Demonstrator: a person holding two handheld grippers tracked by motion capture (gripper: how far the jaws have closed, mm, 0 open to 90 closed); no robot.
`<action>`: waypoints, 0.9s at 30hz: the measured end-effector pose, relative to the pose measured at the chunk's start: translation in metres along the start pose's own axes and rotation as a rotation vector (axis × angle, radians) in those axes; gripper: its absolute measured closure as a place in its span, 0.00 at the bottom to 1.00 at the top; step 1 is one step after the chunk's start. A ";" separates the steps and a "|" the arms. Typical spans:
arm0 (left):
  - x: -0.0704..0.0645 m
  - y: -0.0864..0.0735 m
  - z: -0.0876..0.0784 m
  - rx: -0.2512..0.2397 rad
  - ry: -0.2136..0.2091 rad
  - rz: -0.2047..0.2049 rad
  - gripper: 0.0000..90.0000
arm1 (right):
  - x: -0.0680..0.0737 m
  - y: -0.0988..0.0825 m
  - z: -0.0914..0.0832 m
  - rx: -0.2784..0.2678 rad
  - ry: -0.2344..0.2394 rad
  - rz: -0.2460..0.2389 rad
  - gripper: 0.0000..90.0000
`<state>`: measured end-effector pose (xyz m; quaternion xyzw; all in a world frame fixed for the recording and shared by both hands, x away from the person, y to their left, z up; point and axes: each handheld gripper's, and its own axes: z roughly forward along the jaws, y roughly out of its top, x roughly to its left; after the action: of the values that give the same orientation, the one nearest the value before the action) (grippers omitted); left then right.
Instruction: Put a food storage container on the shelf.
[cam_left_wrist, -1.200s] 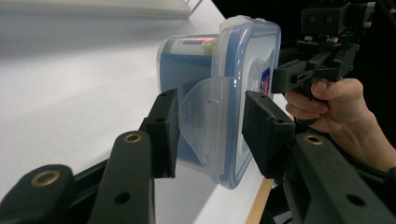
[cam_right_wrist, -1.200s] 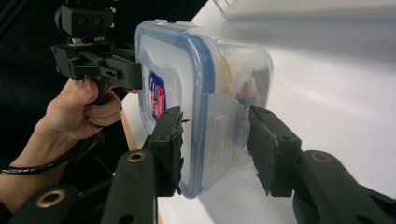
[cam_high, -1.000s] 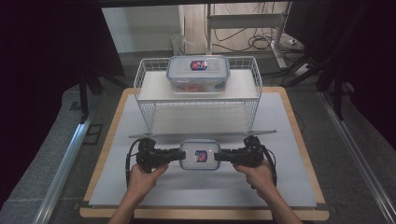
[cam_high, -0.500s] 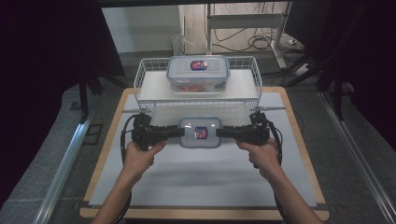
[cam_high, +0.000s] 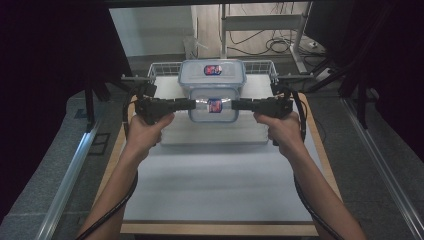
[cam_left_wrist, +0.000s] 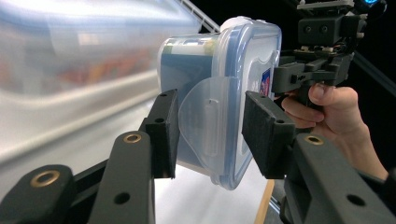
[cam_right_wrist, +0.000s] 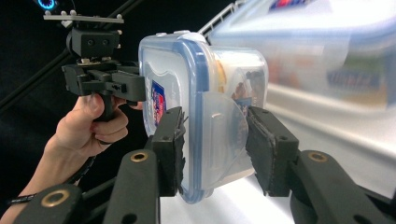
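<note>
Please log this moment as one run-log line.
left claw: shut on small container | right claw: shut on small container | container: held off table, before wire basket | big container: in basket

container (cam_high: 214, 105): clear glossy plastic | basket (cam_high: 162, 70): white wire | table (cam_high: 220, 180): matt

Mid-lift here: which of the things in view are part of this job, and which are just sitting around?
In the job:
small clear plastic box with blue-rimmed lid, clamped at both ends
left gripper
right gripper
white wire rack
larger clear lidded box on the rack, probably

Lying about:
cables on the floor
metal frame leg
</note>
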<state>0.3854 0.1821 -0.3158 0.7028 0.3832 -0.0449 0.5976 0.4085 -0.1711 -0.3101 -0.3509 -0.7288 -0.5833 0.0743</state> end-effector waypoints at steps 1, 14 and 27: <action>0.000 0.006 0.000 -0.003 0.000 0.003 0.63 | 0.000 0.005 0.000 -0.004 0.000 -0.001 0.64; 0.017 0.056 0.002 -0.052 -0.005 -0.028 0.64 | -0.008 0.058 0.006 -0.040 -0.017 0.001 0.64; 0.045 0.063 0.010 -0.093 -0.002 -0.092 0.63 | -0.032 0.081 0.026 -0.045 -0.021 0.039 0.64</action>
<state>0.4586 0.1963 -0.2911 0.6559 0.4161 -0.0550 0.6274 0.4879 -0.1554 -0.2700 -0.3730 -0.7091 -0.5942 0.0701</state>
